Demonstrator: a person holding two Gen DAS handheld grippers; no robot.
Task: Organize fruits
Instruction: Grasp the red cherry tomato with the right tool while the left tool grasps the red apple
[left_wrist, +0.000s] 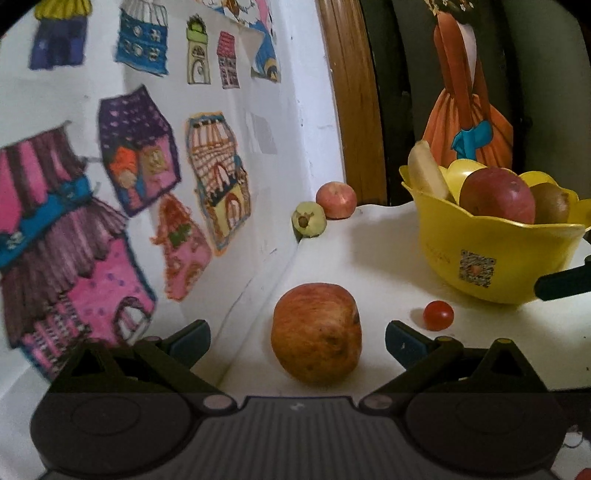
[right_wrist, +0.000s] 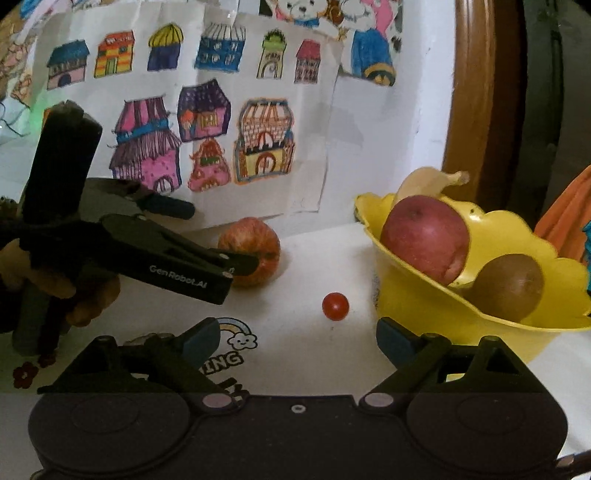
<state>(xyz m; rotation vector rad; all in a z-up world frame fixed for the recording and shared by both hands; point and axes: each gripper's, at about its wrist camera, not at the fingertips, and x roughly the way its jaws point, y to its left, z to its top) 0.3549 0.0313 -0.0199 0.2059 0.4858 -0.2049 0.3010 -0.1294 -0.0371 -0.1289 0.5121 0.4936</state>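
Lining up my left gripper (left_wrist: 297, 341) on the loose apple (left_wrist: 316, 333).

Its jaws stand wide apart either side of the apple on the table (left_wrist: 369, 251), not yet gripping; my right gripper (right_wrist: 297, 339) is also spread and empty near the cherry tomato (right_wrist: 335, 306). Next, I judge, I close on the apple and carry it to the yellow bowl (left_wrist: 495, 258).

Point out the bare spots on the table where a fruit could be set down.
Bare white table lies between the orange apple and the yellow bowl, beyond the cherry tomato. The far wall corner is crowded by a small apple and a green fruit.
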